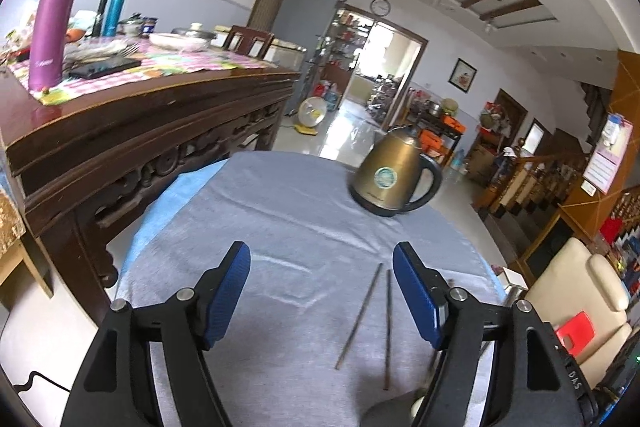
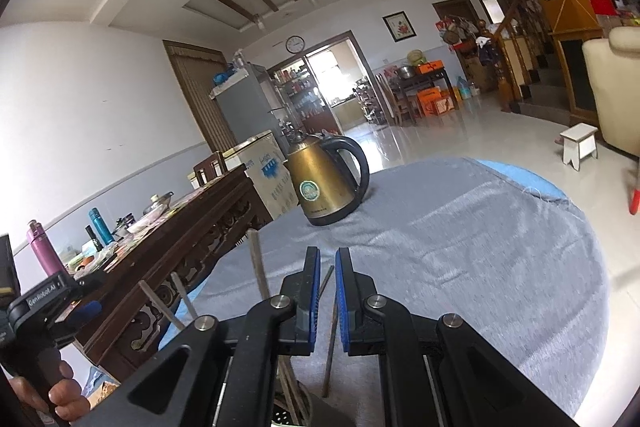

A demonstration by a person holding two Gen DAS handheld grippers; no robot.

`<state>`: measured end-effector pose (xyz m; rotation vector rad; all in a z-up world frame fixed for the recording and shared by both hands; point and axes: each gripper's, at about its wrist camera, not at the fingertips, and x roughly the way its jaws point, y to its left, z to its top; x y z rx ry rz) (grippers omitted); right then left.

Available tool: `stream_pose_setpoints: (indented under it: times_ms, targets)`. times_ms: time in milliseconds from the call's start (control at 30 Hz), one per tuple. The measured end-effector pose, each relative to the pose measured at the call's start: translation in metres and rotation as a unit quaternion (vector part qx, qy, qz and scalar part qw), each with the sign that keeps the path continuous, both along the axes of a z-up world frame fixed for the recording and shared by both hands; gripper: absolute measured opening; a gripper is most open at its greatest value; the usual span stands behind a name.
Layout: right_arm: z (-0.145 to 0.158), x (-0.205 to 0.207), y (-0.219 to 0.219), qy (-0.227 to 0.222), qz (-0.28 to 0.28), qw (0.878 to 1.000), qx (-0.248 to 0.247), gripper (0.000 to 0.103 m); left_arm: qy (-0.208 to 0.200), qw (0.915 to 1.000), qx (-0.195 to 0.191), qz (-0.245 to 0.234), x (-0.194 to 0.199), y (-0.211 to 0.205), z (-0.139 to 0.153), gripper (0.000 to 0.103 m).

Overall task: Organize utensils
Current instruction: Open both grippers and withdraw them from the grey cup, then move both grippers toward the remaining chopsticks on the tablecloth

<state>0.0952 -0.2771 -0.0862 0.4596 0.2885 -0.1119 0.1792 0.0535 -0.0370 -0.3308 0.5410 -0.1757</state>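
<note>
Left wrist view: the left gripper (image 1: pixel 322 259) stands with its blue-padded jaws wide apart and nothing between the pads. Two thin grey metal chopsticks (image 1: pixel 374 323) lie loose on the grey cloth-covered round table (image 1: pixel 280 211), nearly parallel, beneath the gap and closer to the right-hand finger. A brass-coloured electric kettle with a black handle (image 1: pixel 394 173) stands well beyond them, clear of the work. A dark round shape at the bottom edge may be a utensil holder; it cannot be identified with certainty. Judgement: the step in hand appears to be collecting the chopsticks. To do it well, the jaws should be shifted so the pair sits centrally, lowered until the pads reach the cloth, and closed across both sticks near mid-length so neither pivots or slips out. Right wrist view: the right gripper (image 2: pixel 327 291) has its jaws drawn almost together; one chopstick shows through the narrow gap, but it appears to lie on the cloth below, and no grip on it can be confirmed. Several pale stick-like utensils (image 2: pixel 256 267) rise upright to the left, seemingly from a container (image 2: pixel 286 417) hidden under the gripper. The other gripper, held in a person's hand (image 2: pixel 64 401), shows at the left edge. Risk: thin sticks on soft cloth may roll on contact.
</note>
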Motion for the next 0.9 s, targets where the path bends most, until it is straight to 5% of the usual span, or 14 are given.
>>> stream_pose_setpoints:
  times_ms: [900]
  targets:
    - [-0.038,0.031,-0.022,0.076,-0.001,0.997,0.034,0.009,0.101,0.9939,0.043,0.01,0.035,0.005,-0.071,0.075]
